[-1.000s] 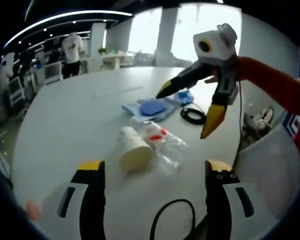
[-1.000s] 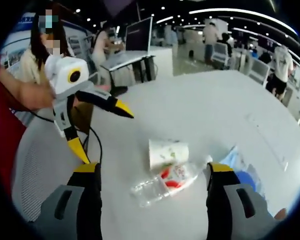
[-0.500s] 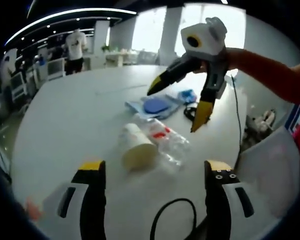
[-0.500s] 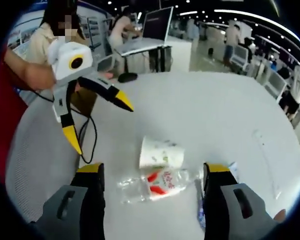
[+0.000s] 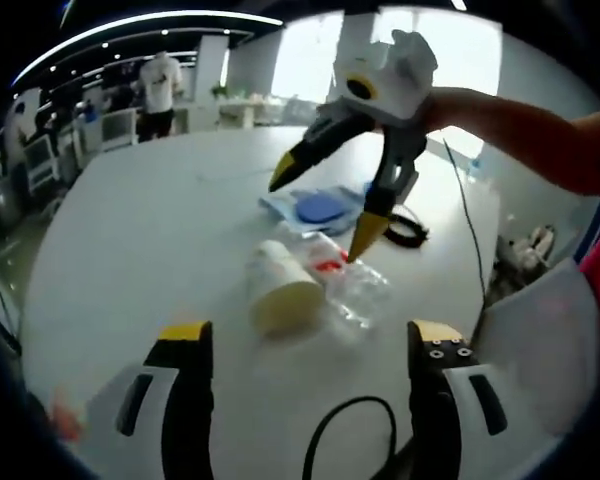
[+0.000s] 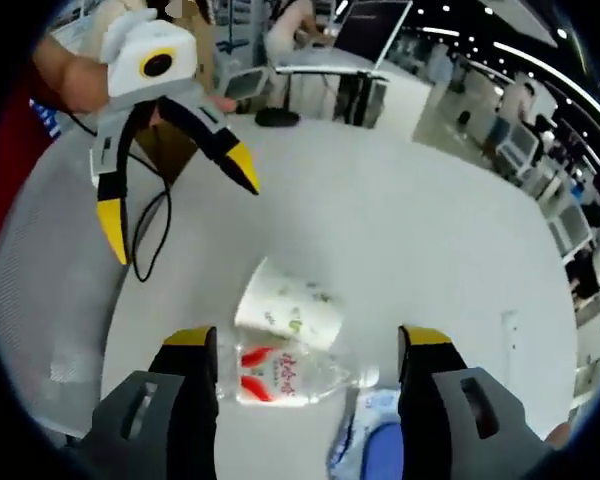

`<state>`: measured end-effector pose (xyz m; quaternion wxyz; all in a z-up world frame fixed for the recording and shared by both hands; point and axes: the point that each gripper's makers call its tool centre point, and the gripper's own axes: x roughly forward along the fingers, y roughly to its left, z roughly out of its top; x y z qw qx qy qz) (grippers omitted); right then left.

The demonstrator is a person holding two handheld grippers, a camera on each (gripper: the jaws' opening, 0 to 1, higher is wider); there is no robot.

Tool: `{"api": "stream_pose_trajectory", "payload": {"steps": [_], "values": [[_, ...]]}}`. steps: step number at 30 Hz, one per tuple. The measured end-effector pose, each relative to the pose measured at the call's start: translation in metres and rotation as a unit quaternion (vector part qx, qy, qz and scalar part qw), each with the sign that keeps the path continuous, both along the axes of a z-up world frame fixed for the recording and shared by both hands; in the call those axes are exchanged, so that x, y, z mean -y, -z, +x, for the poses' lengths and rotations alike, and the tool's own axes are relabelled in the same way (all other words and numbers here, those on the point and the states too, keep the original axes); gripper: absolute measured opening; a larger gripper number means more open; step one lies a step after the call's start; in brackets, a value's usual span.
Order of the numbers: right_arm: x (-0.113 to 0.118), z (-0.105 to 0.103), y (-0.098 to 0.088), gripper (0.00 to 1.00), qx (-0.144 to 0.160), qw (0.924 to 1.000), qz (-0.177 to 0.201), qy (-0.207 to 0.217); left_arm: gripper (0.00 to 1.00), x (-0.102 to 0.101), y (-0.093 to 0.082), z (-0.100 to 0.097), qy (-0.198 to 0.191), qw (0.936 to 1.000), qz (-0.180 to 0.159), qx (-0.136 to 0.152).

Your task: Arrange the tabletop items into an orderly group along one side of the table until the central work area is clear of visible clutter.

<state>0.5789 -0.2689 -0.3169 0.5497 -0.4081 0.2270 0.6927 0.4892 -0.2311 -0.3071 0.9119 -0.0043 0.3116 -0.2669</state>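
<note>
Jaws wide on both grippers (nothing held), over a toppled paper cup (image 6: 287,310) beside a clear bottle (image 6: 292,373).

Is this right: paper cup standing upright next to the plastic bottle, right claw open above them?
Not quite. The paper cup is lying on its side, not upright; the right gripper view shows its open rim facing sideways next to the plastic bottle. The rest holds: the right claw hangs open above them in the left gripper view.
</note>
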Motion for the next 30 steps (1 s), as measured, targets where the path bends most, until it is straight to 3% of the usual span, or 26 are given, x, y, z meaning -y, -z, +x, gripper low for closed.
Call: {"api": "stream_pose_trajectory", "payload": {"steps": [16,30], "values": [[-0.023,0.001,0.024,0.68,0.038,0.9925,-0.055,-0.103,0.75,-0.01,0.004,0.001,-0.014,0.9999,-0.002,-0.008],[-0.035,-0.011,0.037,0.64,0.023,0.9874,-0.069,-0.141,0.74,-0.014,0.004,0.002,-0.024,0.9997,-0.007,-0.009]]}}
